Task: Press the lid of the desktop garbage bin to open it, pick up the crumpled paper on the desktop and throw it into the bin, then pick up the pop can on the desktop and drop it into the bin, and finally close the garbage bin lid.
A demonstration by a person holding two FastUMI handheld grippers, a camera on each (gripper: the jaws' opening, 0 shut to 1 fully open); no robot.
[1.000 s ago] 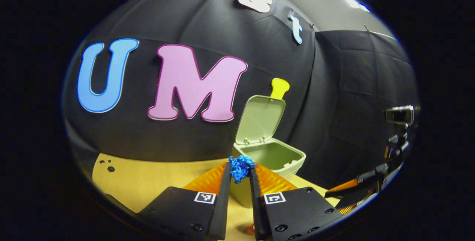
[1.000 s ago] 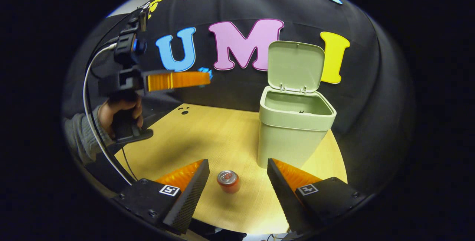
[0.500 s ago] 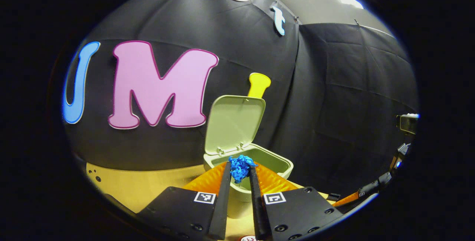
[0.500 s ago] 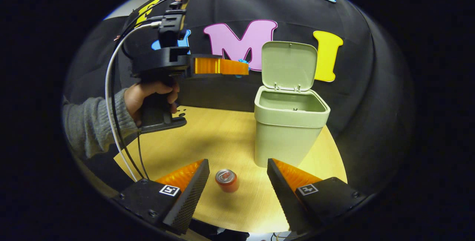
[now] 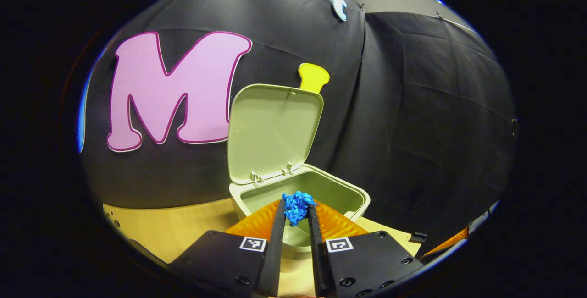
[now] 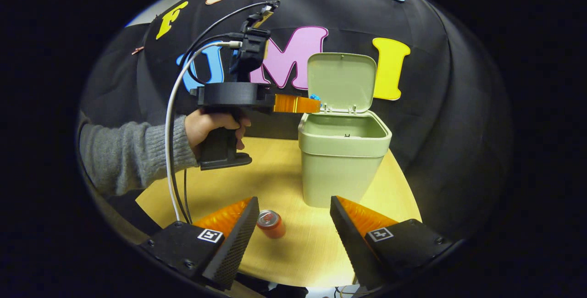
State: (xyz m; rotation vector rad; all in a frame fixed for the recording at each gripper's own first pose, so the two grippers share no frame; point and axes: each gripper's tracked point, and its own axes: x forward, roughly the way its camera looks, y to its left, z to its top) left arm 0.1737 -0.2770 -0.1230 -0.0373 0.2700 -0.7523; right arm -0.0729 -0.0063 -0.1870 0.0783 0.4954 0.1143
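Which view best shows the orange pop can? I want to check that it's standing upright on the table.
The right gripper view: the orange pop can stands upright on the wooden table, silver top visible, between the open right gripper fingers. The left gripper view offers no clear look at it.

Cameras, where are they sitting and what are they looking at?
Left gripper view: rides on the left gripper, facing the open bin; its own fingers pinch the blue crumpled paper.
Right gripper view: rides on the right gripper, facing across the table at the pop can; its own spread fingers show, plus a hand holding the left gripper.
Shared: bin, lid, paper, table.
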